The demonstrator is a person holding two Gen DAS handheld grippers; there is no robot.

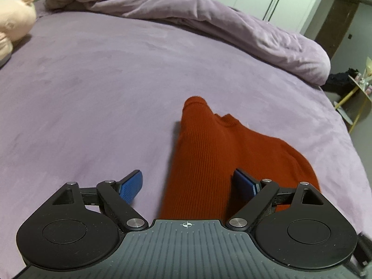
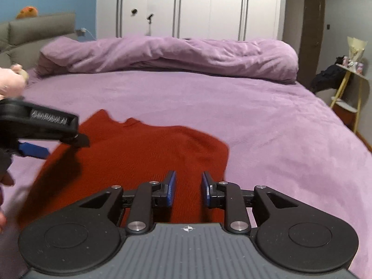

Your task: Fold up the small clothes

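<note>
The red knit garment (image 2: 139, 153) lies on the purple bed (image 2: 255, 116), well on the near side of the rumpled duvet (image 2: 174, 53), and already looks partly folded, its ribbed body drawn long and narrow with the neckline toward the duvet. The left hand-held gripper (image 1: 188, 186) hangs over the garment's left edge with its jaws released wide, one blue pad (image 1: 131, 184) over bare sheet and the other over the knit, nothing held. The right hand-held gripper (image 2: 187, 189) sits above the garment's near hem with its jaws partly apart and no cloth pinched between them. The step in hand seems to be taking hold for the next fold. To do it well, each gripper should probably come down on an edge, not the middle of the cloth, and bite through all layers, so the lower layer does not stay behind. Lifting both corners together and level should keep the knit from twisting, and laying it toward the neckline should give a square stack.
</note>
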